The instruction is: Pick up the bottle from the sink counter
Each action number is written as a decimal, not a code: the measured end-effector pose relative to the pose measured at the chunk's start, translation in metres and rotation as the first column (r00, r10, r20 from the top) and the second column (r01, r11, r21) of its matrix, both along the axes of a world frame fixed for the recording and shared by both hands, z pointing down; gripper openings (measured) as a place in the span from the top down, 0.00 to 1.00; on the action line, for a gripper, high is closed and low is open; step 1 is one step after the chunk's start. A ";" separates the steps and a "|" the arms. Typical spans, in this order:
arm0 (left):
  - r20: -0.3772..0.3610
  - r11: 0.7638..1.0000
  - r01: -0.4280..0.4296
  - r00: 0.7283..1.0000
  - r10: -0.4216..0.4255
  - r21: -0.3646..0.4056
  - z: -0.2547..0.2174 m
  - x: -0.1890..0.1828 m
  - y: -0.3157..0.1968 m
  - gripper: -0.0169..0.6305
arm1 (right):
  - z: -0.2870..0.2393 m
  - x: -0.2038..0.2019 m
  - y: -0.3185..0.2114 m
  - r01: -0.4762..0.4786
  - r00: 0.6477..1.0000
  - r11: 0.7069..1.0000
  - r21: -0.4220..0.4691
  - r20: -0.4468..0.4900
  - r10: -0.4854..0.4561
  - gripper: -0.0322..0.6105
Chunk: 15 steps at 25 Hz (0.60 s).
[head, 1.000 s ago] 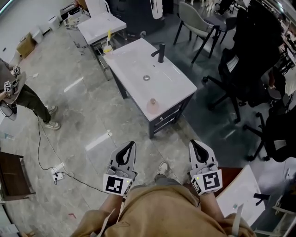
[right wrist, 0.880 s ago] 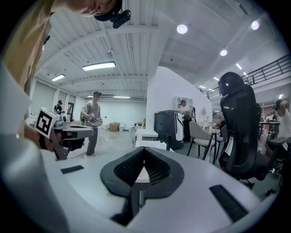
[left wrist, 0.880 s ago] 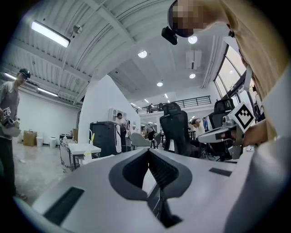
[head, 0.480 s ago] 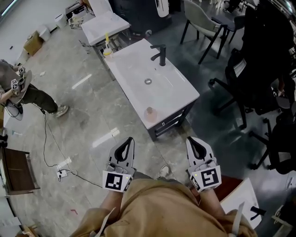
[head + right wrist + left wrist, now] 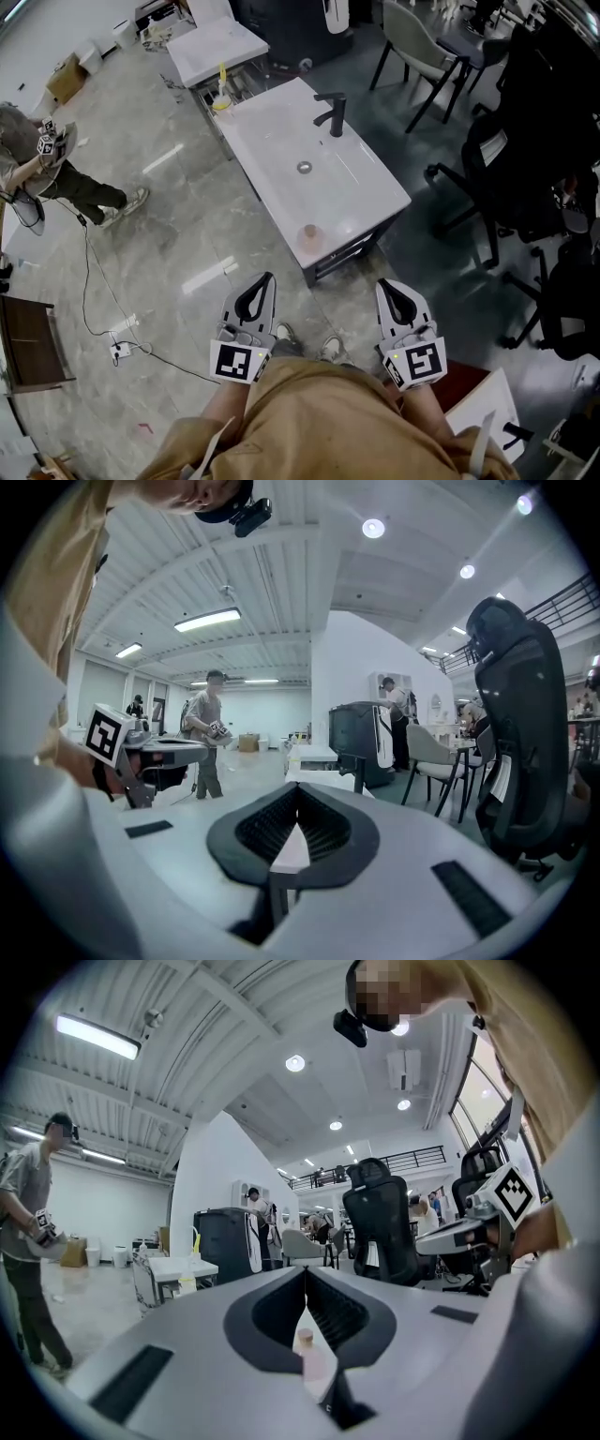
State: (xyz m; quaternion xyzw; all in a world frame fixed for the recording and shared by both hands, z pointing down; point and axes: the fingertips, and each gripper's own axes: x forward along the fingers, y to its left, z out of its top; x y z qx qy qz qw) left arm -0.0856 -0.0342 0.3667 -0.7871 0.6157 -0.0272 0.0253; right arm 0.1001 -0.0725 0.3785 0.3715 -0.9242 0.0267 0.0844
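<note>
A small pinkish bottle (image 5: 310, 236) stands upright near the front corner of the white sink counter (image 5: 361, 192), which has a black faucet (image 5: 331, 112) and a drain (image 5: 304, 168). Both grippers are held low in front of the person's body, short of the counter and apart from the bottle. The left gripper (image 5: 270, 278) is shut with nothing in it. In the left gripper view the bottle (image 5: 306, 1352) shows beyond the closed jaws of the left gripper (image 5: 306, 1270). The right gripper (image 5: 381, 284) is shut and empty too. The right gripper view has the right gripper (image 5: 298, 788) pointing at the counter (image 5: 292, 852).
A second white counter (image 5: 211, 45) stands behind the sink, with a yellow-capped bottle (image 5: 220, 99) between them. Black office chairs (image 5: 525, 159) crowd the right side. A person (image 5: 42, 169) holding grippers stands at the left. A cable (image 5: 92, 281) and power strip (image 5: 117, 350) lie on the floor.
The head view has drawn nearer the sink counter and both grippers have shifted slightly with it, still shut. The person at the left has moved farther up the picture.
</note>
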 end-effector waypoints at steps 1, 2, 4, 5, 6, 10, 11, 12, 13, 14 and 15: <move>-0.009 1.000 -0.010 1.000 0.010 -0.006 0.002 -0.003 -0.003 0.97 | -0.001 -0.003 -0.002 -0.009 1.000 1.000 -0.001 -0.005 0.009 0.95; -0.012 1.000 -0.022 1.000 0.022 -0.009 0.003 -0.006 -0.007 0.97 | -0.003 -0.007 -0.004 -0.018 1.000 1.000 -0.004 -0.009 0.018 0.95; -0.016 0.998 -0.052 0.999 0.051 -0.029 0.008 -0.010 -0.014 0.97 | -0.005 -0.016 -0.005 -0.028 0.999 1.000 -0.011 -0.014 0.028 0.95; -0.022 0.997 -0.066 0.998 0.065 -0.048 0.012 -0.011 -0.017 0.96 | -0.006 -0.020 -0.005 -0.029 0.999 0.999 -0.013 -0.022 0.029 0.95; -0.029 0.995 -0.077 0.997 0.075 -0.063 0.016 -0.012 -0.021 0.95 | -0.005 -0.025 -0.005 -0.029 0.999 0.999 -0.014 -0.031 0.029 0.95; -0.042 0.992 -0.099 0.995 0.096 -0.076 0.028 -0.016 -0.034 0.93 | 0.000 -0.033 -0.005 -0.046 0.998 0.998 -0.034 -0.047 0.044 0.95; -0.039 0.991 -0.105 0.994 0.102 -0.079 0.030 -0.017 -0.037 0.92 | 0.002 -0.033 -0.005 -0.052 0.998 0.998 -0.040 -0.049 0.050 0.95; -0.036 0.990 -0.112 0.993 0.109 -0.081 0.033 -0.017 -0.041 0.91 | 0.004 -0.033 -0.005 -0.057 0.997 0.997 -0.046 -0.053 0.055 0.95; -0.035 0.989 -0.120 0.992 0.117 -0.084 0.035 -0.017 -0.045 0.89 | 0.006 -0.033 -0.005 -0.062 0.997 0.997 -0.050 -0.058 0.059 0.95; -0.037 0.988 -0.129 0.991 0.126 -0.088 0.038 -0.017 -0.048 0.88 | 0.009 -0.034 -0.005 -0.067 0.996 0.996 -0.054 -0.063 0.063 0.95; -0.042 0.986 -0.139 0.990 0.136 -0.092 0.041 -0.016 -0.051 0.87 | 0.011 -0.034 -0.004 -0.072 0.995 0.996 -0.058 -0.068 0.068 0.95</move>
